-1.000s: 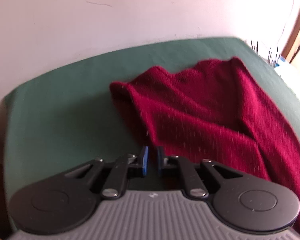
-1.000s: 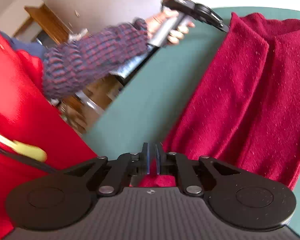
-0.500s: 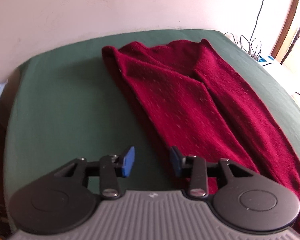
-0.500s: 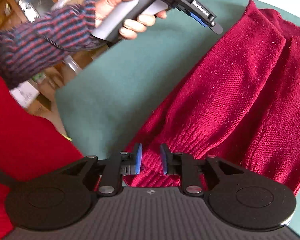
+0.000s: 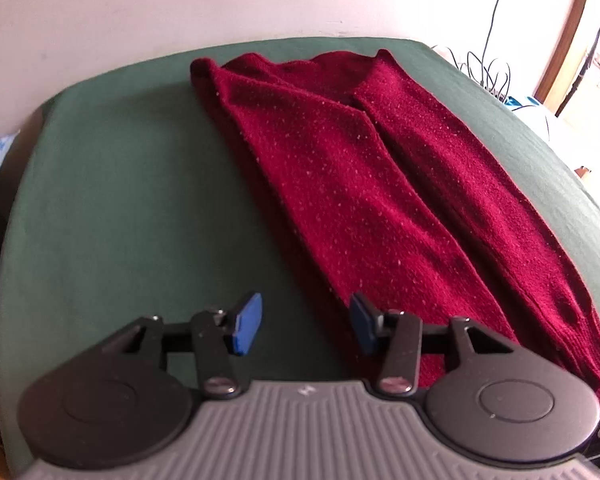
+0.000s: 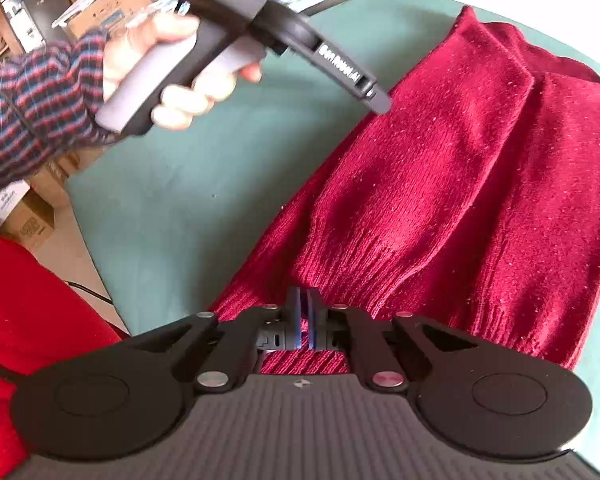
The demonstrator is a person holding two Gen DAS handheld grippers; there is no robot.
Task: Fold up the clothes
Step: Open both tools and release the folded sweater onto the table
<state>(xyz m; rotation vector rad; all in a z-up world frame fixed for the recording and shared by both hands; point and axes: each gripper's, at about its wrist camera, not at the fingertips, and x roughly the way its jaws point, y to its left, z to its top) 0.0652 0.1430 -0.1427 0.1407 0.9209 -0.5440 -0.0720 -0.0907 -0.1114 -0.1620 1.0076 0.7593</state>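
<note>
L gripper (image 5: 305, 328): jaws wide apart, empty, over green table (image 5: 120, 200) beside red sweater (image 5: 380, 184). R gripper (image 6: 304, 324): jaws closed at sweater's ribbed hem (image 6: 340, 280); grasp unclear. Sweater lies folded lengthwise on table.

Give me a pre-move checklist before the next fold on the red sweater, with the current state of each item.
1. Left gripper open and empty above the green table cover: ok.
2. Right gripper shut; whether it has pinched the ribbed hem of the red sweater: cannot tell.
3. Sweater fully on the table cover, no part hanging over an edge: cannot tell, the near hem is hidden behind the grippers.
4. Sides folded in lengthwise, forming a long strip: ok.
5. Strip lying smooth: not ok, ridges and creases run along it.
6. Left gripper placed on a matching hem corner: not ok, it hovers beside the sweater's edge.
</note>
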